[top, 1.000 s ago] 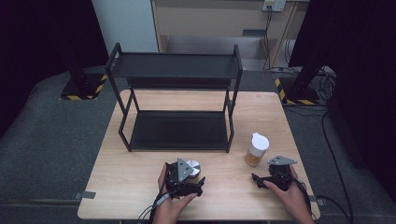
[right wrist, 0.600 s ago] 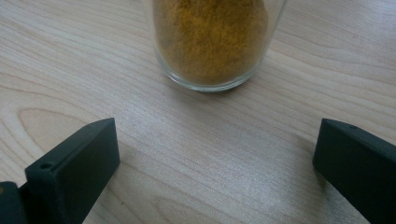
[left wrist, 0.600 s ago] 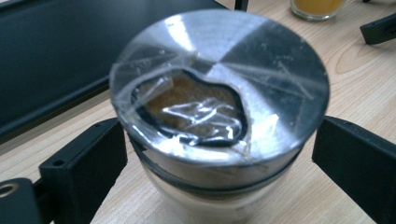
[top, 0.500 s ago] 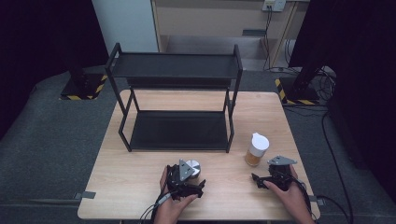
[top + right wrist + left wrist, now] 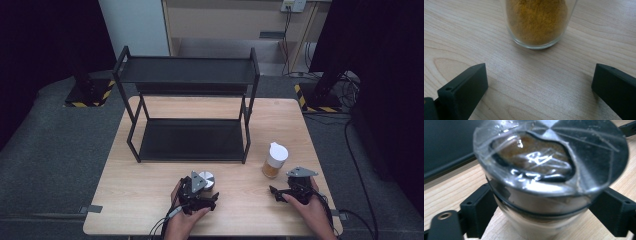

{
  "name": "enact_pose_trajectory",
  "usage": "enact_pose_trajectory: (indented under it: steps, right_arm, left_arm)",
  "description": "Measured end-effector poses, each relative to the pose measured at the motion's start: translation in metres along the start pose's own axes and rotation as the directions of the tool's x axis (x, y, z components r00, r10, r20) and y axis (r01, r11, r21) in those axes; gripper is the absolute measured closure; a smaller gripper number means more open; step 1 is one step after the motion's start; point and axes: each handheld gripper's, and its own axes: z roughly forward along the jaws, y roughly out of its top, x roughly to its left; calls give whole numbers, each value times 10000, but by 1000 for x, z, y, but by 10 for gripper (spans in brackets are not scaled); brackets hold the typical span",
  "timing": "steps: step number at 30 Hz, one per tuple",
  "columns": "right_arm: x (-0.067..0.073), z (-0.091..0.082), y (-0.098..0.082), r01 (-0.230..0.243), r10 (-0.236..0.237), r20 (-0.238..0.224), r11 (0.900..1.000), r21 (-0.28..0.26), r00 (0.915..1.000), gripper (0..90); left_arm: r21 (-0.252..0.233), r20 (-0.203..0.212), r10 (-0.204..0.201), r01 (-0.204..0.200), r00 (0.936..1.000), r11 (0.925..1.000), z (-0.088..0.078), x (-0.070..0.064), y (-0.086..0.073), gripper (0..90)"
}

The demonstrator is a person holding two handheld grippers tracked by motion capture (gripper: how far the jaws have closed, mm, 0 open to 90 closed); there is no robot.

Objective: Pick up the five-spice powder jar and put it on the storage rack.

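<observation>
On the table [image 5: 150, 200], the left gripper [image 5: 202, 192] sits near the front edge, left of middle. Its jaws have just been closing around a silver-lidded jar [image 5: 549, 170], which stands on the wood between them; the pads sit against its glass sides, gripping it. Behind it, a black rack [image 5: 190, 100] fills the table's back half. To the right, a white-capped jar [image 5: 274, 161] of yellow powder stands near the right edge. Just in front of it, by the front right corner, the right gripper [image 5: 280, 192] has its jaws wide open, with bare wood between them and the jar beyond the tips.
</observation>
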Motion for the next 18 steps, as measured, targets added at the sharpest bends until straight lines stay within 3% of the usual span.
enact_pose_trajectory:
  steps: [18]
  right_arm:
    - [0,0,0,-1,1,-4,10000,0,10000,15]
  left_arm:
    - [15,16,169,-169,9999,9999,4,3,-2,267]
